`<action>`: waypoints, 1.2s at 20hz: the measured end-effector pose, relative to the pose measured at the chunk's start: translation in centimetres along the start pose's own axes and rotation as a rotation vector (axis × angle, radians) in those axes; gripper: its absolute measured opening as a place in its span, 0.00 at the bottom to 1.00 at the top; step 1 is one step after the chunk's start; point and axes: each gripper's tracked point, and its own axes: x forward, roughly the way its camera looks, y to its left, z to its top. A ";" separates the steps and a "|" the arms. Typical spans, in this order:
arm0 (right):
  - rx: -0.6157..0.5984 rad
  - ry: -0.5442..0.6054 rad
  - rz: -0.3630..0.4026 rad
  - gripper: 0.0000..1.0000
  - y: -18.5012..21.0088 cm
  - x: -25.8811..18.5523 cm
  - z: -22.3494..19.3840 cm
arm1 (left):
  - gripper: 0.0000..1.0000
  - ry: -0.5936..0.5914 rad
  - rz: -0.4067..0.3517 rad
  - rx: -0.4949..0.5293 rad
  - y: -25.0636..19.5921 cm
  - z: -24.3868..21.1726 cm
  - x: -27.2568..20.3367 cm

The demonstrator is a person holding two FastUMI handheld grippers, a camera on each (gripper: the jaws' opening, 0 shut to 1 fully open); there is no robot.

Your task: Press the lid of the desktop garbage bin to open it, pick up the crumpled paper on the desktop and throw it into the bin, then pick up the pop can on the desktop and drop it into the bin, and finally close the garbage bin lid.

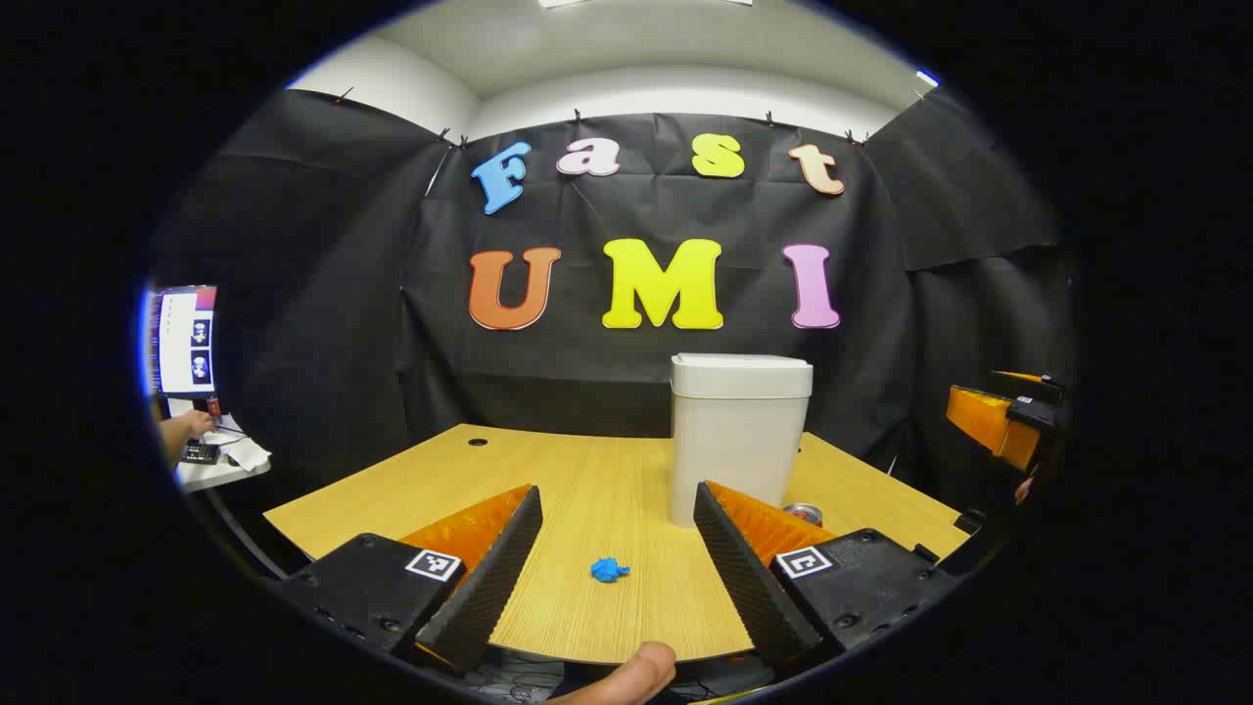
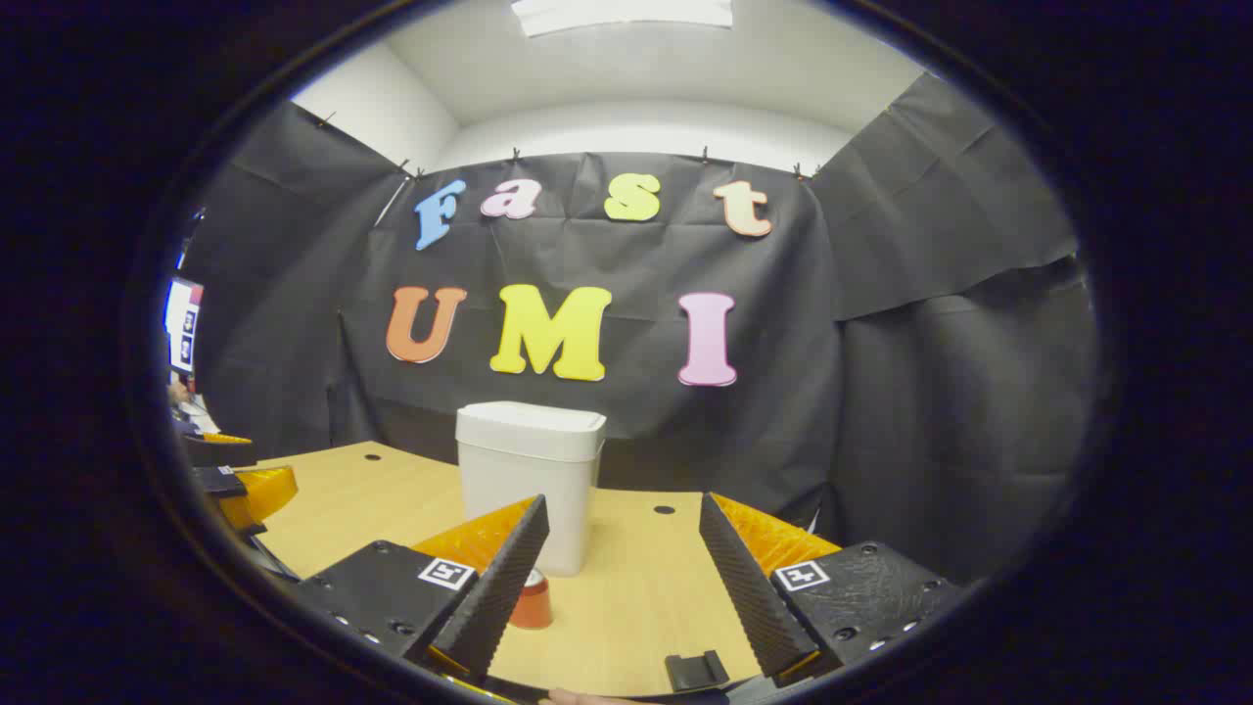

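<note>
With both tongs, left (image 1: 617, 558) and right (image 2: 619, 578), apart and empty, I should press the closed bin lid (image 2: 530, 419) ahead of the right tongs squarely from above.

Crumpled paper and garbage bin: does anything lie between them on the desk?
No. In the left gripper view, only bare wooden desktop separates the blue crumpled paper from the white garbage bin; the pop can sits off to the bin's right.
</note>
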 end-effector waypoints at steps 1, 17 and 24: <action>0.018 0.013 0.000 0.95 0.0 0.2 -0.3 | 1.00 0.003 0.003 0.007 0.2 -0.1 0.0; -0.012 0.077 0.053 0.95 2.8 1.8 -2.3 | 1.00 0.017 0.005 0.025 1.9 -0.6 1.1; 0.014 0.074 0.075 0.95 4.2 3.0 -2.0 | 1.00 0.029 0.022 0.026 2.7 -1.0 1.4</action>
